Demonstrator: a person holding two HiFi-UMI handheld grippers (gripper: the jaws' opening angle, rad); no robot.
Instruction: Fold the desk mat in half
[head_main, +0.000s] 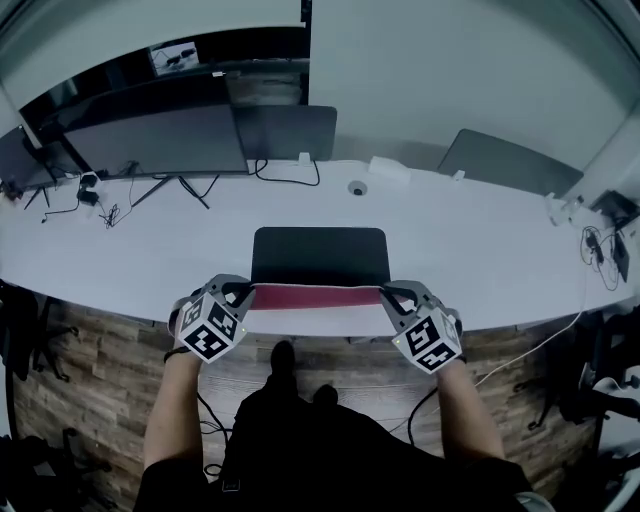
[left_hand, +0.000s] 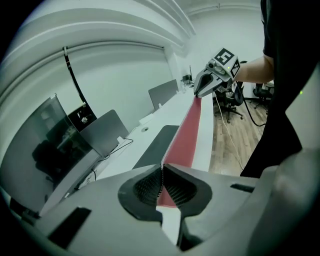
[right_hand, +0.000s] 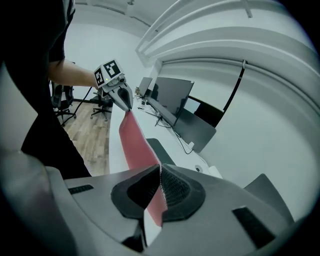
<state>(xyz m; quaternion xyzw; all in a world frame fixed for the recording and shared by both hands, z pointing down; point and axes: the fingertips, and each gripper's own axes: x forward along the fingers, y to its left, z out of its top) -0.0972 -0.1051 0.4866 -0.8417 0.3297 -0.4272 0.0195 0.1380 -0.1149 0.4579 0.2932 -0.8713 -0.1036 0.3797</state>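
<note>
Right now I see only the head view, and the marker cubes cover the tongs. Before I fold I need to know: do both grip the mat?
Observer: The left tongs are shut on the near edge of the mat, at its left end.
Operator: And the right?
Observer: The right tongs are shut on the same edge, at its other end.
Operator: Is that edge off the desk?
Observer: Yes. Seen from the side, the red strip runs straight between the tongs, raised clear of the desk.
</note>
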